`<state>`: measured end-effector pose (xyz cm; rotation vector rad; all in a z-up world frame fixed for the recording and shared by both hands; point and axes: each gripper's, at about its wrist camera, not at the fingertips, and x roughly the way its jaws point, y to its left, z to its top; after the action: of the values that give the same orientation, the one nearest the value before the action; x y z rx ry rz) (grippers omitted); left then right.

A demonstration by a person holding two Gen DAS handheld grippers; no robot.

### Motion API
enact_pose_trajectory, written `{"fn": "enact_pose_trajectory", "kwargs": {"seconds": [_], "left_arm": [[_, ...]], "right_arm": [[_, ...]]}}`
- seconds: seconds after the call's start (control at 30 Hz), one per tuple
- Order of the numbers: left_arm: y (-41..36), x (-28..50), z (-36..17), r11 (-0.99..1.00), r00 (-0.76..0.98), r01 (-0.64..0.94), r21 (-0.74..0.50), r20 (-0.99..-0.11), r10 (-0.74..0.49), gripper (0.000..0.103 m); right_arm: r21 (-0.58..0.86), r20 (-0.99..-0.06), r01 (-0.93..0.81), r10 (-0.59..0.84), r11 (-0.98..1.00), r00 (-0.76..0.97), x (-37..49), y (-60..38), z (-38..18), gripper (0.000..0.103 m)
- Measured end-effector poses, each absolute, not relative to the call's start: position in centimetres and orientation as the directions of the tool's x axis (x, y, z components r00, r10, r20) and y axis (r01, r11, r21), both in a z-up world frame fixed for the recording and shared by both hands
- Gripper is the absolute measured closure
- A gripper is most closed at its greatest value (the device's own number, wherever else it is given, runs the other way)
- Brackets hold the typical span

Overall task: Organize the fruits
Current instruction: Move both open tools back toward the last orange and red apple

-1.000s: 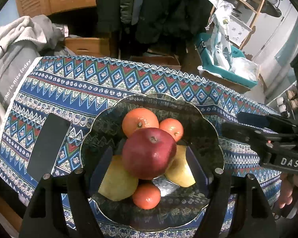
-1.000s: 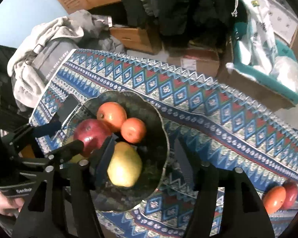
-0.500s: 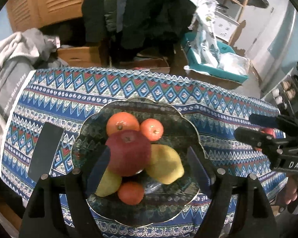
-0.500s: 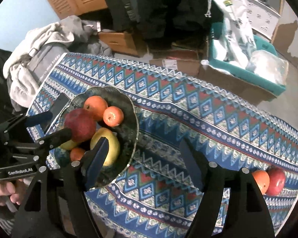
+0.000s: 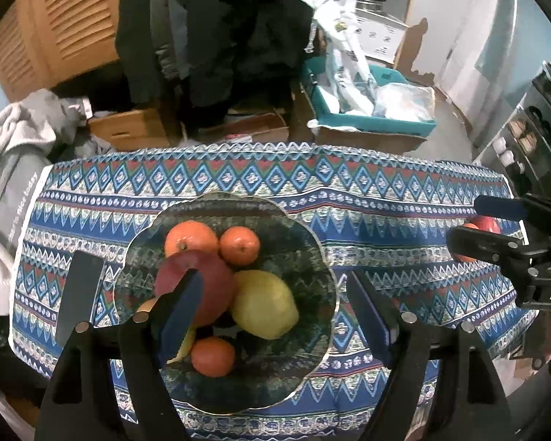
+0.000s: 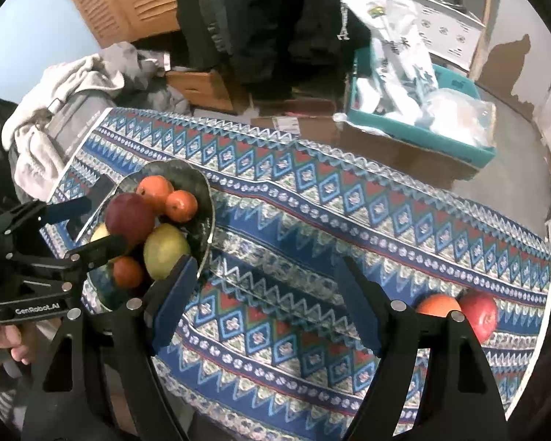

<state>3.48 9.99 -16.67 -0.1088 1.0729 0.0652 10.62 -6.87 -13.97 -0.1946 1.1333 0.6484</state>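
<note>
A dark glass bowl point(image 5: 312, 257) point(image 6: 205, 198) on the patterned tablecloth holds a red apple point(image 5: 202, 286) point(image 6: 128, 217), oranges point(image 5: 191, 237), a yellow pear point(image 5: 264, 305) point(image 6: 165, 246) and a small tangerine point(image 5: 213, 356). My left gripper point(image 5: 272, 312) is open and empty above the bowl's near side. My right gripper point(image 6: 264, 297) is open and empty over bare cloth right of the bowl. A loose orange point(image 6: 437, 305) and red apple point(image 6: 477, 312) lie at the table's right edge, partly behind the right finger.
A black phone point(image 5: 79, 294) lies left of the bowl. Beyond the table's far edge are cardboard boxes point(image 5: 128, 128), a teal bin with bags point(image 5: 371, 106), hanging dark coats and a grey garment point(image 6: 66, 84) at the left.
Both grippers have pulled back and risen; the bowl looks smaller. The right gripper has swung right, bringing the loose orange and apple closer. The fruit in the bowl has not moved.
</note>
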Motion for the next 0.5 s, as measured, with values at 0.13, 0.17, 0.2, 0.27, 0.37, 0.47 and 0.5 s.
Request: {"fn": "enact_pose_trajectory", "kwargs": {"seconds": [0.13,0.17,0.2,0.27,0.37,0.47,0.5], "left_arm": [[8.4,3.7,-16.1,0.996,0.481,-0.076,-0.052,-0.877,-0.009,0.022],[8.0,3.8,-16.0,0.996,0.483,-0.067,-0.051,-0.876,-0.012,0.021],[7.6,3.8,-15.9,0.997,0.483,-0.062,-0.049,-0.875,-0.013,0.021],[6.7,3.9,-15.6,0.998,0.489,-0.044,-0.049,-0.872,-0.022,0.020],[5.5,4.3,-15.7,0.999,0.492,-0.022,-0.039,-0.870,-0.023,0.017],[4.2,4.9,-15.9,0.999,0.485,-0.002,-0.034,-0.874,-0.029,0.017],[3.8,5.1,-16.0,0.999,0.482,0.002,-0.032,-0.876,-0.030,0.017]], "right_arm": [[0.158,-0.885,-0.561,0.368,0.813,0.285,10.4,-8.5,-13.4,0.023],[0.152,-0.885,-0.557,0.364,0.816,0.291,10.4,-8.8,-13.3,0.022],[0.146,-0.884,-0.554,0.360,0.820,0.299,10.4,-9.3,-13.2,0.021],[0.140,-0.884,-0.546,0.353,0.826,0.307,10.5,-10.4,-13.2,0.021],[0.142,-0.884,-0.527,0.348,0.838,0.314,10.7,-12.0,-13.3,0.021],[0.139,-0.883,-0.502,0.336,0.853,0.326,10.9,-13.9,-13.4,0.021],[0.137,-0.884,-0.494,0.330,0.859,0.330,11.0,-14.6,-13.5,0.021]]}}
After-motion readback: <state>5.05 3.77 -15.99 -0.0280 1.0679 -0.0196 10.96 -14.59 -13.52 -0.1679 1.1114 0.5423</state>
